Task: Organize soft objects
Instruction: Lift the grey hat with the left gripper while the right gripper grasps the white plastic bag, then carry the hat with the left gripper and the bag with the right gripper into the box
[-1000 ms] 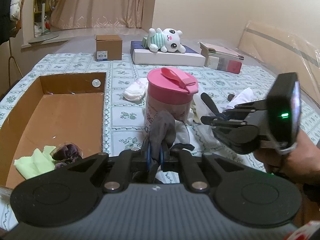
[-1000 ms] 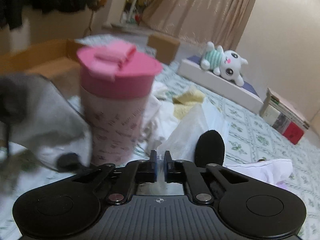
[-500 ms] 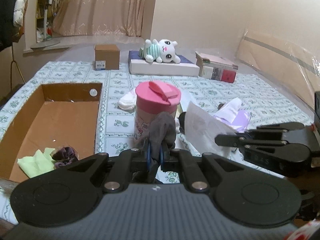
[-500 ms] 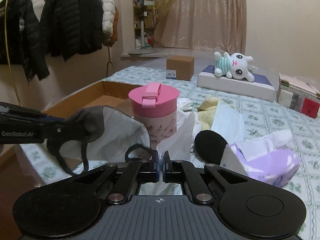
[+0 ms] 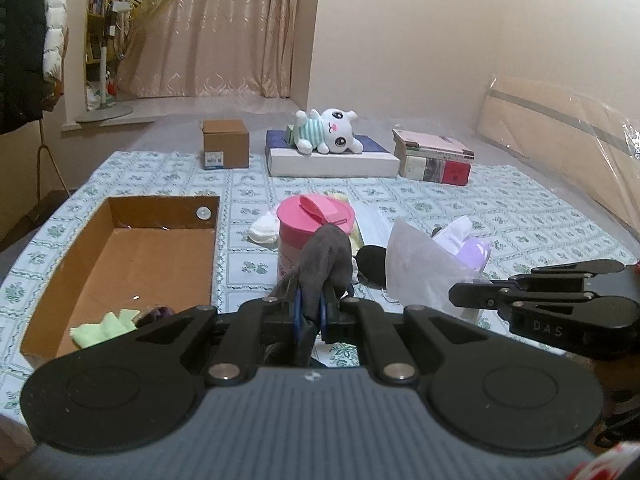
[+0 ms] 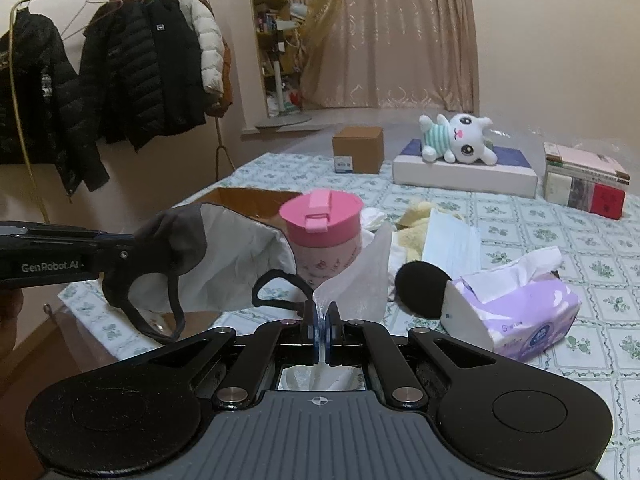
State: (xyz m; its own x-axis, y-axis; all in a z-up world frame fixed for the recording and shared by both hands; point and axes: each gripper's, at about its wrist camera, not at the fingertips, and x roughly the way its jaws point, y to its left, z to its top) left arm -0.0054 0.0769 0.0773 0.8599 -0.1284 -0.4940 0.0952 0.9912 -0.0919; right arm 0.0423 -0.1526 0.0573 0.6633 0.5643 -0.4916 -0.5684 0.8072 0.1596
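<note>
Both grippers are held up off the table, angled a bit downward. The left gripper [image 5: 309, 314] is clamped tight on a grey face mask [image 6: 224, 256], and the right gripper [image 6: 320, 330] is pinched closed on a clear plastic bag [image 6: 356, 276], just right of the mask.

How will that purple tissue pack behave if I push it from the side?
The purple tissue pack looks soft-sided and crumpled, so it would probably dent before sliding. It lies flat on the patterned cloth, so tipping seems unlikely. The loose tissue sticking out may flop or snag.
</note>
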